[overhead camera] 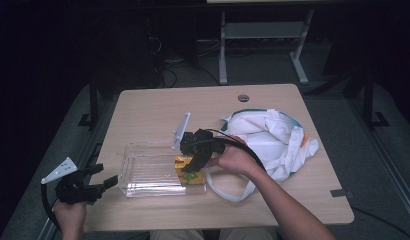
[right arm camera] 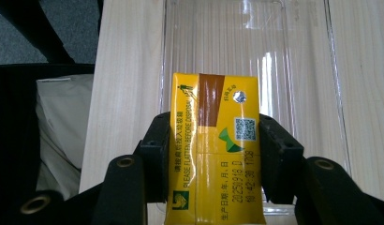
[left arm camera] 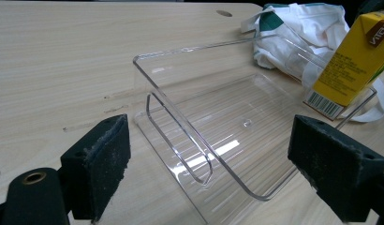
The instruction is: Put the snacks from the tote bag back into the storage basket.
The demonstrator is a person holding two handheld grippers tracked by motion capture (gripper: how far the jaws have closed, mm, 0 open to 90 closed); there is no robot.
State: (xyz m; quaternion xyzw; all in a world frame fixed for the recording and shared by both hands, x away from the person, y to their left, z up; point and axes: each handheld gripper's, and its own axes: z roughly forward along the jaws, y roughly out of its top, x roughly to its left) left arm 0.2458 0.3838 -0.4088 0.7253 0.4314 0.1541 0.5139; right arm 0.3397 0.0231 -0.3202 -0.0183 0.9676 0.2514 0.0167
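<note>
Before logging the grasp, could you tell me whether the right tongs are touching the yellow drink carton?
Touching: in the right gripper view the right tongs press both sides of the yellow drink carton.

The surface (overhead camera: 158, 107) is pale wood grain with rounded corners and a round grommet hole (overhead camera: 243, 98) near its far edge. It is brightly lit while the room around it is dark. Grey floor (overhead camera: 263, 67) lies beyond, with the white legs of a second desk (overhead camera: 223, 50) at the far side and dark cables (overhead camera: 168, 67) trailing to the left of them.
</note>
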